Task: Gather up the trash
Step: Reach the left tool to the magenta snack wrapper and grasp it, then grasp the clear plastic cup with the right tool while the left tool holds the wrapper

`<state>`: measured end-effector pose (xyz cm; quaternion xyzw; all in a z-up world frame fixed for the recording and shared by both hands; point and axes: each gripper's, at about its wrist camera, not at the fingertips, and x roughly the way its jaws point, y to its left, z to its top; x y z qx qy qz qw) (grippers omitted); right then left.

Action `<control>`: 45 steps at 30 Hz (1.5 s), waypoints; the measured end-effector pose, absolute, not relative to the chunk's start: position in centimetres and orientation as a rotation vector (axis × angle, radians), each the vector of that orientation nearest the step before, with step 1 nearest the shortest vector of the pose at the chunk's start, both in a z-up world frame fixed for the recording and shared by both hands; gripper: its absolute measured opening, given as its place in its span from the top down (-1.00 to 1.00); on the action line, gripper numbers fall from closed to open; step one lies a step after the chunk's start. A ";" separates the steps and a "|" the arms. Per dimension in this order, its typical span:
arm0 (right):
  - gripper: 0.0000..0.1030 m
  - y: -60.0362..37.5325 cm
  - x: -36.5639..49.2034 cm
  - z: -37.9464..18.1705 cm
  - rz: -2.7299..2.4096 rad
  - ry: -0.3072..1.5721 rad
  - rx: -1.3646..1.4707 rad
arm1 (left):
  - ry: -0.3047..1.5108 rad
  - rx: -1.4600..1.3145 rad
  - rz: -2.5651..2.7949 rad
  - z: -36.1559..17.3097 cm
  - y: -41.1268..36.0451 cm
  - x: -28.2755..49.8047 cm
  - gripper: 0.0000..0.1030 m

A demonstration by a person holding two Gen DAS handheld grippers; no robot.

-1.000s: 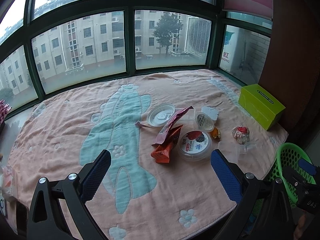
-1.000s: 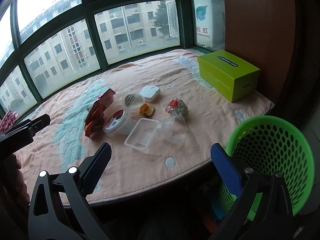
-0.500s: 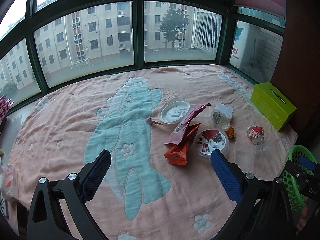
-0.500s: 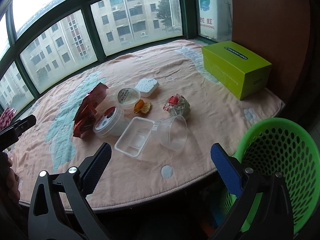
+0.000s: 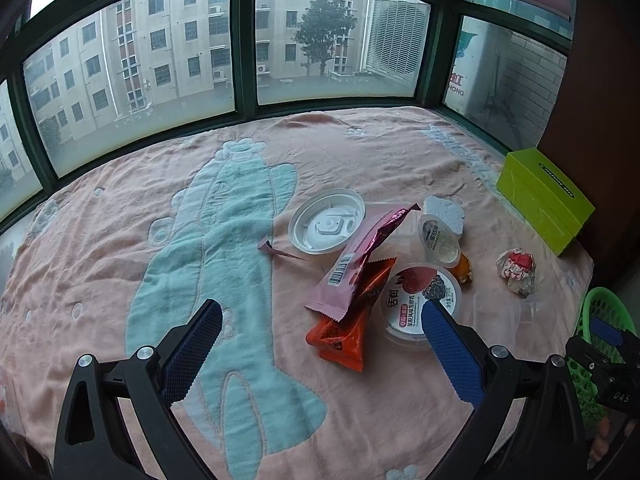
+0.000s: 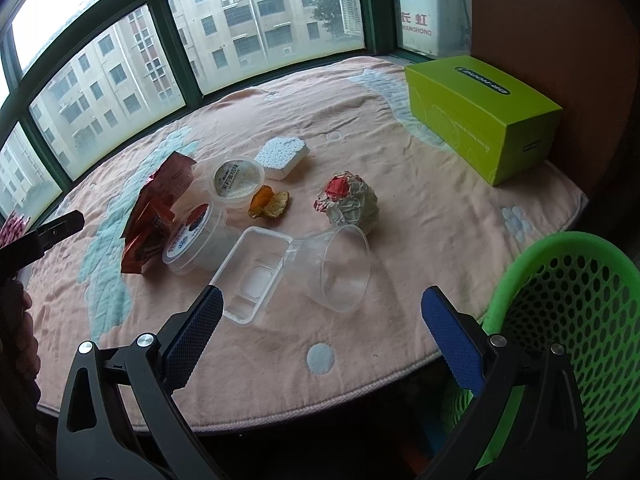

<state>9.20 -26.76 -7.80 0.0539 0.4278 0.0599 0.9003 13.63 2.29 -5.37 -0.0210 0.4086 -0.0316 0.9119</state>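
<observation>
Approaching the litter is the step in hand: nothing is gripped and, by the look of it, no item has reached the green perforated plastic basket point(image 6: 576, 320) that stands off the near right edge of the pink-and-teal blanket-covered tabletop point(image 6: 420, 184). The left hand-held gripper point(image 5: 320, 344) hangs released, jaws wide apart, above the orange foil snack packet point(image 5: 346, 328) and the pink foil wrapper point(image 5: 356, 264) that leans on it. Touching these is the lidded round yogurt tub point(image 5: 420, 304); the white round plastic lid point(image 5: 326, 226) lies just beyond. The right hand-held gripper point(image 6: 322, 334) is likewise released and empty, facing the clear plastic cup point(image 6: 336, 272) on its side and the clear rectangular tray point(image 6: 252, 276) touching it. The crumpled paper ball point(image 6: 350, 202) and the orange peel scrap point(image 6: 268, 202) lie farther in. Next move, as judged: lower one gripper over its nearest piece, close on a thin edge or rim, then carry it to the basket. Foil and thin clear plastic will likely deform, so a light, centred grip is advised.
</observation>
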 end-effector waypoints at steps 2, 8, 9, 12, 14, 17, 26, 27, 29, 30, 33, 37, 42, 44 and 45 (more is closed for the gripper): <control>-0.91 -26.9 9.5 -7.9 0.118 0.889 0.113 | 0.848 -0.035 -0.079 -5.6 2.0 15.0 -0.87; -0.91 -27.5 10.8 -8.8 0.113 0.912 0.135 | 0.863 0.010 -0.127 -6.2 0.6 18.6 -0.82; -0.91 -27.6 10.9 -8.9 0.111 0.915 0.140 | 0.867 0.013 -0.143 -6.4 0.3 19.2 -0.72; -0.91 -27.7 11.3 -9.3 0.110 0.926 0.143 | 0.888 0.030 -0.177 -7.0 -0.4 20.9 -0.58; -0.91 -27.7 11.6 -9.5 0.112 0.932 0.146 | 0.902 0.049 -0.186 -7.6 -0.8 21.8 -0.47; -0.91 -27.7 11.9 -9.7 0.117 0.934 0.151 | 0.928 0.060 -0.215 -8.4 -1.2 23.0 -0.32; -0.91 -27.9 13.4 -10.7 0.140 0.952 0.193 | 0.980 0.019 -0.250 -10.0 -0.1 24.7 0.42; -0.91 -28.1 13.6 -10.9 0.144 0.956 0.211 | 0.981 0.010 -0.250 -10.0 0.1 24.7 0.51; -0.91 -28.6 14.0 -11.2 0.146 0.962 0.253 | 0.980 -0.008 -0.258 -10.0 0.5 24.6 0.59; -0.91 -28.8 14.2 -11.4 0.146 0.968 0.272 | 0.978 -0.016 -0.258 -9.9 0.6 24.6 0.61; -0.90 -29.4 14.7 -12.0 0.158 0.980 0.337 | 0.971 -0.022 -0.260 -9.7 0.7 24.5 0.69; -0.81 -29.7 15.1 -12.5 0.159 0.974 0.373 | 0.952 -0.027 -0.263 -9.1 0.8 24.2 0.77; -0.73 -29.7 15.5 -13.3 0.176 0.982 0.405 | 0.935 -0.035 -0.258 -8.3 1.3 23.9 0.79; -0.69 -29.5 15.6 -13.6 0.192 0.983 0.407 | 0.927 -0.039 -0.259 -7.9 1.5 23.8 0.80; -0.69 -29.4 15.5 -13.6 0.191 0.982 0.403 | 0.924 -0.040 -0.258 -7.8 1.6 23.7 0.81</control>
